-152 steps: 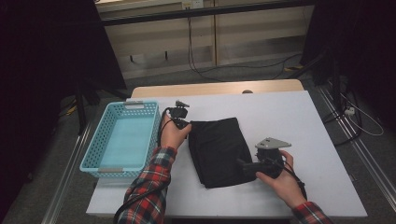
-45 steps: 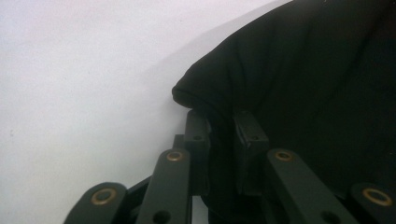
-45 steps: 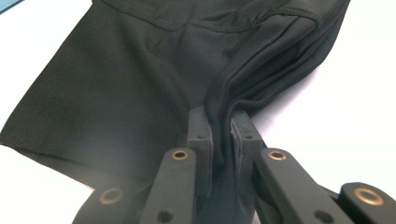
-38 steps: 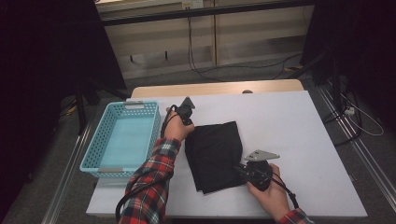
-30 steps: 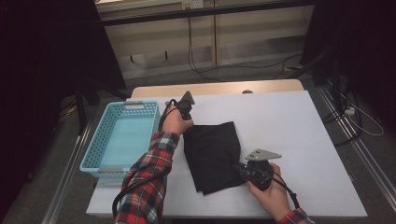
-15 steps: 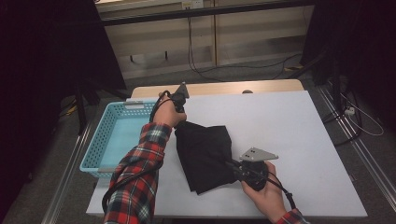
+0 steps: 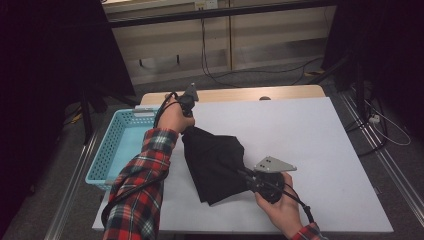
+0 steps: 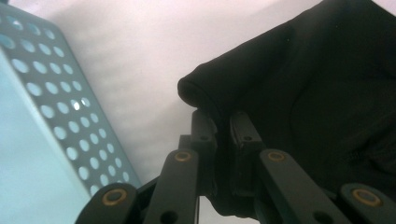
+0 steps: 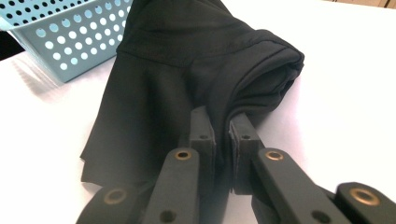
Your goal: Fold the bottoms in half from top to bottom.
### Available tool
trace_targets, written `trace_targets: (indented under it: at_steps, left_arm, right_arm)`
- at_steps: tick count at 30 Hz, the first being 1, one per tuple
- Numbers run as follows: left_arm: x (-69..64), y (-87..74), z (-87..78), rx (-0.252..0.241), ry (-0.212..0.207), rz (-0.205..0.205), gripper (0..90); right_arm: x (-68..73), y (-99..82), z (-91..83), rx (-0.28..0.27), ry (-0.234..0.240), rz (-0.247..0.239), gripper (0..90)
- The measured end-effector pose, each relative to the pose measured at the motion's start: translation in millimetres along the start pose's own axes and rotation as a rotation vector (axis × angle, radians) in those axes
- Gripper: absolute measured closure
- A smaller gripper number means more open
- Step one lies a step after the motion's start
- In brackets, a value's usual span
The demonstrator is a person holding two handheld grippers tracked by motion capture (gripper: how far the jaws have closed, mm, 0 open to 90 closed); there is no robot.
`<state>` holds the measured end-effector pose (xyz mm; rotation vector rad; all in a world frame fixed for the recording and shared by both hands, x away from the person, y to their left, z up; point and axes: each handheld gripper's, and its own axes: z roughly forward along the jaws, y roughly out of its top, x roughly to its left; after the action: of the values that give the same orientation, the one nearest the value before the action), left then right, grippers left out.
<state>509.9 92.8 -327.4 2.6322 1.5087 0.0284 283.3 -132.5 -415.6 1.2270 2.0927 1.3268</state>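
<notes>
Nearest the person, the right gripper (image 7: 248, 176) is clamped on the near corner of the folded black cloth (image 7: 215, 162); in the right gripper view its jaws pinch a bunched edge of the cloth (image 9: 196, 70) with fabric squeezed between the pads. The cloth hangs between the two hands, its lower folds sagging onto the white table (image 7: 310, 145). Farther off, the left gripper (image 7: 189, 111) holds the opposite corner raised above the table's far-left part, jaws closed on the cloth (image 8: 299, 93) in the left gripper view (the bite looks shallow, right at the hem). Beyond and to the left stands the light-blue basket (image 7: 107, 160), its perforated wall just beside the raised corner.

To carry the bundle into the basket well, I judge both hands should rise together, keeping the fabric lightly taut so the folds do not open. The sagging middle needs to clear the basket rim before lowering. Both grips should hold until the cloth rests inside.
</notes>
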Motion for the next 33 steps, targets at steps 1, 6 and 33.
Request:
trace_targets:
  at_steps: [1, 6, 33]
  left_arm:
    - [0.9, 0.0, -1.1, 0.005, 0.007, 0.009, 82.7]
    - [2.9, -0.1, -5.7, 0.014, 0.014, 0.003, 82.7]
    - [13.0, 3.0, -64.2, 0.078, 0.075, 0.023, 82.8]
  right_arm:
    - [0.5, 0.5, -0.1, -0.004, 0.0, -0.002, 83.7]
    - [4.7, 4.0, -2.4, -0.047, -0.004, -0.024, 83.8]
    - [17.6, 31.1, -10.7, -0.199, 0.011, -0.046, 83.8]
